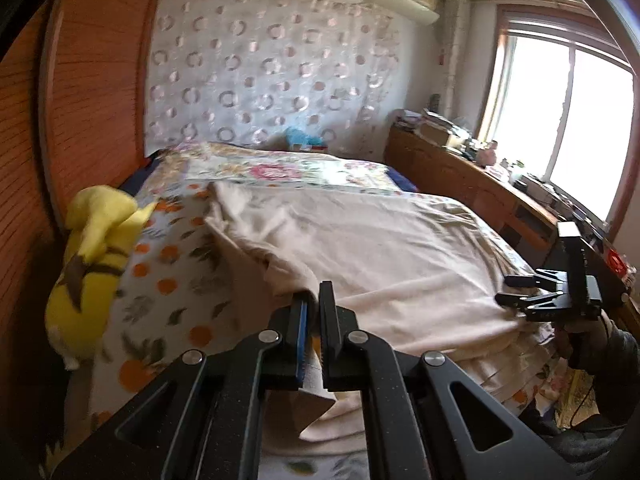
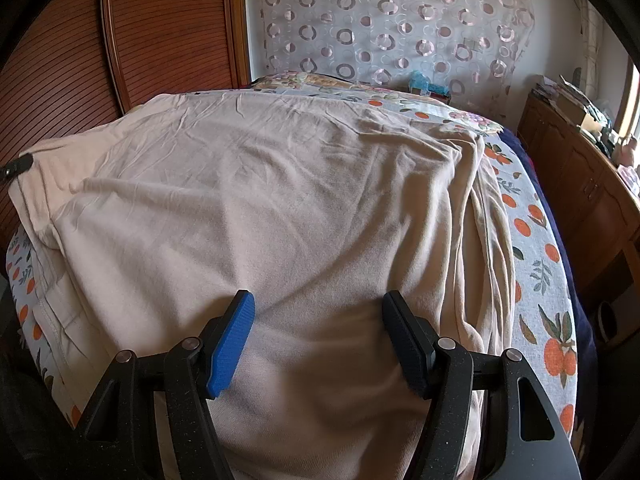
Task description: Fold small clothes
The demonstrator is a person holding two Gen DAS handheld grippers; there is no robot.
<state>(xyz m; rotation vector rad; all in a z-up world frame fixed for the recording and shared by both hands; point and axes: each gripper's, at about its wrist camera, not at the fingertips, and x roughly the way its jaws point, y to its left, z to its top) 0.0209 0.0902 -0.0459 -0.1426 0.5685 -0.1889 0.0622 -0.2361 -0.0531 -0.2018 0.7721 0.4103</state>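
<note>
A large beige garment [image 1: 400, 256] lies spread over the bed. My left gripper [image 1: 314, 300] is shut on the garment's near left edge, and a fold of cloth is lifted off the sheet between its pads. In the right wrist view the same garment [image 2: 280, 184] fills the middle, slightly wrinkled, with a hem along its left side. My right gripper [image 2: 319, 304] stands open just over the cloth, with nothing pinched between its fingers. From the left wrist view, the right gripper [image 1: 510, 290] shows at the garment's right edge, held by a dark-sleeved hand.
The bed has an orange-fruit print sheet [image 2: 540, 240] and a floral cover [image 1: 280, 172] at the far end. A yellow plush toy [image 1: 92, 264] lies at the bed's left edge by a wooden wardrobe [image 1: 92, 92]. A cluttered wooden dresser [image 1: 460, 168] stands right, under a window.
</note>
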